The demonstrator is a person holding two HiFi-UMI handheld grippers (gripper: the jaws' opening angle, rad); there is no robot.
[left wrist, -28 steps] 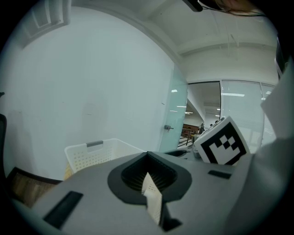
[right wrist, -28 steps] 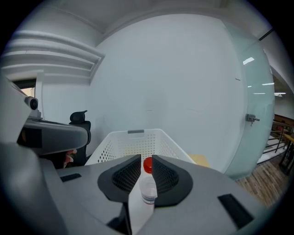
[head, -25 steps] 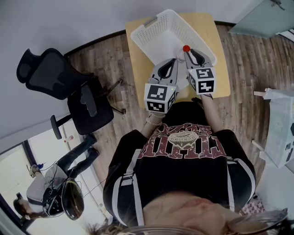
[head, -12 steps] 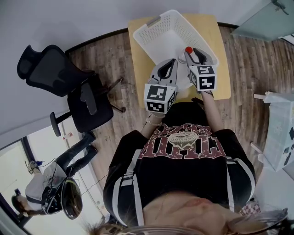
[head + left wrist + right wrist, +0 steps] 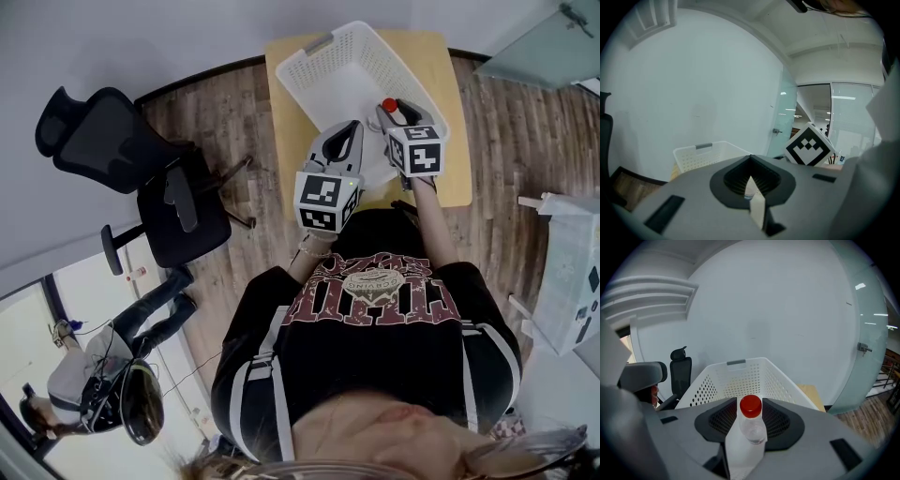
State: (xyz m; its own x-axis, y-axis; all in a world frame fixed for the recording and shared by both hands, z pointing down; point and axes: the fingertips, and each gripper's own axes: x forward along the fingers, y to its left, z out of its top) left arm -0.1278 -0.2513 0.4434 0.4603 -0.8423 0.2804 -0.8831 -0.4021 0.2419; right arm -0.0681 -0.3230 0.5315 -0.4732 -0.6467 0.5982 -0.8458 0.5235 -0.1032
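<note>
While the head view shows only a red cap (image 5: 388, 104) above the white basket's (image 5: 309, 45) five o'clock corner, your right gripper (image 5: 751, 414) view reveals jaws clamping a clear bottle (image 5: 753, 430); your left gripper (image 5: 751, 177) has its jaws together, the white sliver between them unclear

A small light-wood table (image 5: 434, 58) stands at the upper middle of the head view on plank flooring (image 5: 511, 131). A white perforated basket (image 5: 319, 66) sits on it.

The right gripper (image 5: 396, 112) has lifted its red-capped bottle (image 5: 751, 420), seemingly nearer the white basket (image 5: 740, 378).
</note>
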